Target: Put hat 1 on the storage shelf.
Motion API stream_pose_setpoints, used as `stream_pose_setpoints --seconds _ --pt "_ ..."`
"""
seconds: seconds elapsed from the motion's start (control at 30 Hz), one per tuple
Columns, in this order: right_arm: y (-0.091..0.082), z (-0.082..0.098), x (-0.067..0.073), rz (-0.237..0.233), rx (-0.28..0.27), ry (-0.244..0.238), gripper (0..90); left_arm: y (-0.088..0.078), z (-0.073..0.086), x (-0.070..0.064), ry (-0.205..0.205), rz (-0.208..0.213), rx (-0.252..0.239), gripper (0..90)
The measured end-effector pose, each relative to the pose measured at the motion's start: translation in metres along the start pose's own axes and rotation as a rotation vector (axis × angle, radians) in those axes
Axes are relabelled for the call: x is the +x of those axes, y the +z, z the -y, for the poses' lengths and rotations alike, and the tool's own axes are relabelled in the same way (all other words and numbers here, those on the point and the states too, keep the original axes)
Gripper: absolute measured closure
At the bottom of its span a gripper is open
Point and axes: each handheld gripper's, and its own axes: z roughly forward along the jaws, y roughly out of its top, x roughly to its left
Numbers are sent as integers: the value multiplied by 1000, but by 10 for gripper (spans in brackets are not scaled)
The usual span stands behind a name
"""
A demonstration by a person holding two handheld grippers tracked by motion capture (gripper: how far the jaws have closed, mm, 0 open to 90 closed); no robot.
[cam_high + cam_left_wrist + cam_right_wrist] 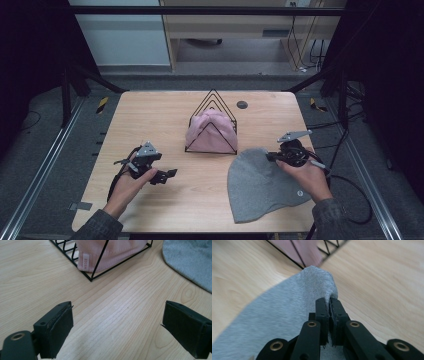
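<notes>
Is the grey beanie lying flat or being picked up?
Being picked up: the right gripper pinches the grey beanie at its edge, bunching the fabric upward.

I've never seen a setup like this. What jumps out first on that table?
Probably the pink hat tucked inside a black wire rack at the middle of the wooden table. Next, the grey hat lying flat near the front right, its top edge pinched by the right tongs. The left tongs wait wide open over bare wood.

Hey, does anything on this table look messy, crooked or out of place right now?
Nothing damaged or spilled. The grey beanie lies outside the wire rack that holds the pink beanie, one edge bunched up in the right gripper.
</notes>
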Motion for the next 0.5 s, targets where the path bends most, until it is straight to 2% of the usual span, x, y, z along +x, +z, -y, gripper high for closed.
stream_pose_setpoints --seconds 0.2,0.37,0.5 --pt "-27 -10 29 -37 -87 -86 865 2 0 -4 1 26 -12 87" --pt "-42 -23 53 -59 -151 -148 864 4 0 -6 9 47 -16 87" --pt "-49 -33 70 -73 -179 -196 864 4 -1 -10 23 101 -36 87"
